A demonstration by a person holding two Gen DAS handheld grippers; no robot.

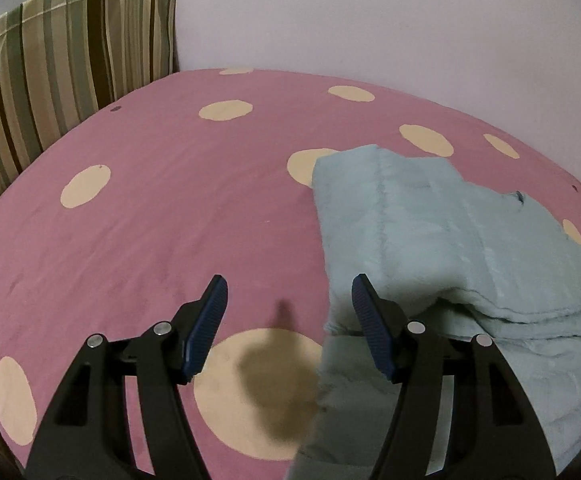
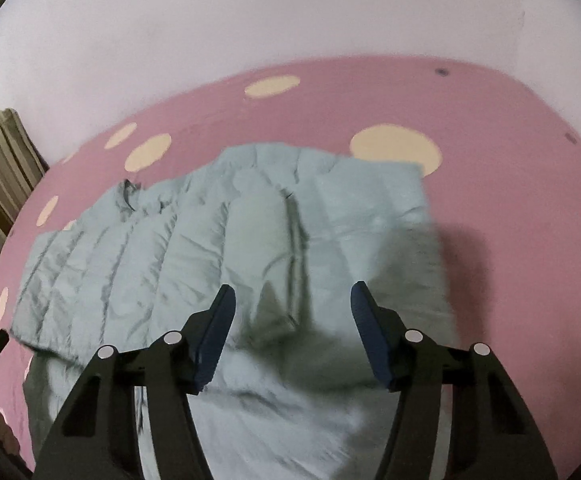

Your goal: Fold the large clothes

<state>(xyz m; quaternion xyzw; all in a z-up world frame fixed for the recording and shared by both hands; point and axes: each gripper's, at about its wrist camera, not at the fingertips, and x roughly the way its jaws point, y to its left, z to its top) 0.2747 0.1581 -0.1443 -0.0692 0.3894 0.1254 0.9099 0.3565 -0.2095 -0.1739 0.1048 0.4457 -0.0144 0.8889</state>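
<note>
Pink spotted bed point(image 1: 150, 220) carries a half-folded pale blue jacket point(image 2: 210, 248) at three o'clock; both tools, left tool point(image 1: 289, 300) and right tool point(image 2: 292, 312), hover open and empty, likely between folds.

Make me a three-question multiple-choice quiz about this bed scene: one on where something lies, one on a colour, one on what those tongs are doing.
1. Where does the striped cushion stand, seen from the left tongs?
A. on the jacket
B. at the far left, by the wall
C. between the tongs

2. What colour is the puffy jacket?
A. pale blue-green
B. red
C. black

3. What are the right tongs doing?
A. clamped on a sleeve
B. gripping the cushion
C. open above the jacket, holding nothing

Answers:
B, the striped cushion leans upright at the bedspread's far left edge.
A, the puffy jacket is pale blue-green on pink.
C, the right tongs stand apart with only jacket fabric below them.
</note>
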